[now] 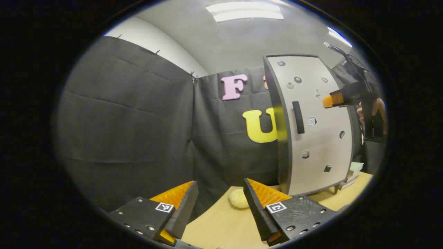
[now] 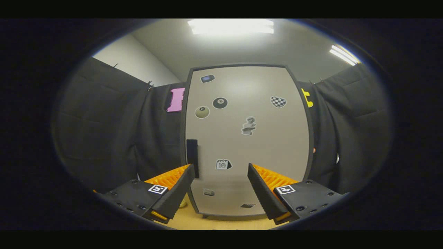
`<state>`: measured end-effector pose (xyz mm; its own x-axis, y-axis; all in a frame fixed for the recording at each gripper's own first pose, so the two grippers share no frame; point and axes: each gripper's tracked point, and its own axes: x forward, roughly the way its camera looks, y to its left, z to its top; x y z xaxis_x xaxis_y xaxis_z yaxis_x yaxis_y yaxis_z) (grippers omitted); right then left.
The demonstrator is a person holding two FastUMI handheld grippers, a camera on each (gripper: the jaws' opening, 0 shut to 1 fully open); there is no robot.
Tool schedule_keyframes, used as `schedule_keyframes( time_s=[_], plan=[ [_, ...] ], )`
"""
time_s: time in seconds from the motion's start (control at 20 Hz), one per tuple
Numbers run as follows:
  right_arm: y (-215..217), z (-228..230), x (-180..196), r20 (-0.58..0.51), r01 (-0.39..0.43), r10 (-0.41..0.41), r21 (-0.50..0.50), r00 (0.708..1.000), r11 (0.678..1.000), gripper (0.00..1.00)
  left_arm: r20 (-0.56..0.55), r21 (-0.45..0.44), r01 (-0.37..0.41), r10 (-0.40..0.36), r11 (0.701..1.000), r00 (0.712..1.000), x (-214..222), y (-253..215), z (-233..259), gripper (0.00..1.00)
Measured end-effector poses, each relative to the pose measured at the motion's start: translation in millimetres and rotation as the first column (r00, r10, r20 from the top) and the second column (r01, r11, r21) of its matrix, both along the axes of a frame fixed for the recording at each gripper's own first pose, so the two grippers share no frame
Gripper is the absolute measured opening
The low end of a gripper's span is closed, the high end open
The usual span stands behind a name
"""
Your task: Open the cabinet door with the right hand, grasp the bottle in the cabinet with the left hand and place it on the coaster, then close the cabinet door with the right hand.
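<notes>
A tall cabinet stands on the wooden table, its pale door [image 1: 316, 131] [image 2: 247, 138] closed and dotted with stickers. A dark vertical handle [image 1: 298, 117] [image 2: 192, 157] sits near the door's left edge. My left gripper [image 1: 221, 199] is open, low over the table and left of the cabinet. The right gripper [image 2: 221, 185] is open too, facing the door a short way off, its left finger just below and beside the handle. In the left gripper view it appears as a dark tool [image 1: 349, 97] held by a hand at the right. The bottle is hidden inside.
A pale round coaster-like pad [image 1: 238, 198] lies on the table [image 1: 221, 224] by the cabinet's near corner. A stack of books [image 1: 353, 173] rests behind the cabinet on the right. Black cloth walls close in on all sides.
</notes>
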<state>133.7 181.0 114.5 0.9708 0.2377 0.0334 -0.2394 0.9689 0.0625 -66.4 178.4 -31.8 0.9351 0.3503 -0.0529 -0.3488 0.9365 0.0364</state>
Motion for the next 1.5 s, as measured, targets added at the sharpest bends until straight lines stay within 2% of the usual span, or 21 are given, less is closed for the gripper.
schedule_keyframes(
  time_s=[0.05,0.1,0.15,0.2,0.25,0.4,0.5,0.55,0.65,0.75,0.85,1.0,1.05,1.1,1.15,1.2,1.3,1.35,1.5],
  plan=[
    [7.0,1.1,5.7,0.002,-0.004,0.004,-0.007,1.000,1.000,0.98,-0.005,0.002,-0.019,0.019,1.000,1.000,-3.0,9.7,-1.8,0.78],
    [13.7,1.4,11.2,0.005,-0.006,0.006,-0.016,1.000,1.000,0.98,-0.012,0.003,-0.039,0.039,0.999,0.999,-8.0,19.8,-4.5,0.81],
    [20.1,2.4,16.6,0.006,-0.009,0.009,-0.021,1.000,1.000,0.98,-0.019,0.003,-0.057,0.057,0.998,0.998,-11.6,28.8,-7.2,0.78],
    [26.6,1.4,22.2,0.003,-0.014,0.014,-0.020,1.000,1.000,0.98,-0.025,0.005,-0.074,0.074,0.997,0.997,-16.0,36.5,-9.4,0.81],
    [33.3,1.3,28.6,-0.005,-0.021,0.021,-0.015,1.000,1.000,0.98,-0.031,0.006,-0.088,0.089,0.996,0.996,-18.6,44.0,-11.8,0.78],
    [50.3,-0.2,48.8,-0.027,-0.024,0.024,-0.015,0.999,1.000,0.98,-0.045,0.016,-0.126,0.127,0.992,0.991,-27.5,61.5,-15.1,0.78],
    [61.5,-1.0,61.0,-0.038,-0.027,0.026,-0.019,0.999,0.999,0.97,-0.048,0.023,-0.145,0.146,0.989,0.988,-30.6,68.6,-14.4,0.78],
    [66.8,-1.9,67.4,-0.041,-0.028,0.027,-0.021,0.999,0.999,0.98,-0.050,0.028,-0.153,0.154,0.988,0.987,-31.8,72.2,-14.1,0.81],
    [75.0,-5.9,79.3,-0.061,-0.029,0.027,-0.034,0.998,0.999,0.94,-0.054,0.035,-0.168,0.170,0.985,0.984,-35.7,78.3,-16.1,0.78],
    [82.8,-12.0,90.4,-0.084,-0.027,0.023,-0.052,0.996,0.998,0.95,-0.058,0.037,-0.181,0.183,0.983,0.981,-40.2,81.6,-17.3,0.81],
    [87.9,-21.1,100.0,-0.119,-0.029,0.021,-0.061,0.993,0.998,0.96,-0.063,0.037,-0.192,0.194,0.981,0.979,-44.3,84.4,-18.7,0.79],
    [96.3,-33.5,105.6,-0.160,-0.032,0.022,-0.063,0.987,0.997,0.77,-0.064,0.034,-0.201,0.203,0.979,0.977,-50.0,86.5,-21.8,0.79],
    [97.5,-36.4,107.7,-0.168,-0.028,0.016,-0.071,0.986,0.997,0.76,-0.065,0.033,-0.203,0.204,0.979,0.977,-50.8,87.1,-21.9,0.79],
    [98.8,-38.9,108.6,-0.177,-0.025,0.010,-0.079,0.984,0.997,0.67,-0.064,0.031,-0.204,0.205,0.979,0.977,-51.9,87.7,-22.4,0.79],
    [98.5,-41.5,109.9,-0.185,-0.017,0.001,-0.084,0.983,0.996,0.66,-0.065,0.030,-0.204,0.206,0.978,0.976,-52.2,87.8,-22.8,0.79],
    [96.1,-44.0,110.9,-0.195,-0.003,-0.015,-0.089,0.981,0.996,0.49,-0.064,0.029,-0.206,0.208,0.978,0.976,-52.9,88.1,-23.7,0.79],
    [96.3,-44.0,110.2,-0.213,0.000,-0.014,-0.067,0.977,0.998,0.39,-0.064,0.026,-0.209,0.210,0.978,0.976,-55.0,88.8,-23.3,0.79],
    [96.4,-44.4,109.9,-0.226,-0.001,-0.011,-0.053,0.974,0.999,0.39,-0.062,0.026,-0.208,0.209,0.978,0.976,-54.6,88.6,-23.0,0.79],
    [96.9,-43.6,109.5,-0.235,0.003,-0.023,-0.081,0.972,0.997,0.24,-0.053,0.029,-0.204,0.205,0.979,0.977,-54.3,88.9,-22.6,0.79]
  ],
)
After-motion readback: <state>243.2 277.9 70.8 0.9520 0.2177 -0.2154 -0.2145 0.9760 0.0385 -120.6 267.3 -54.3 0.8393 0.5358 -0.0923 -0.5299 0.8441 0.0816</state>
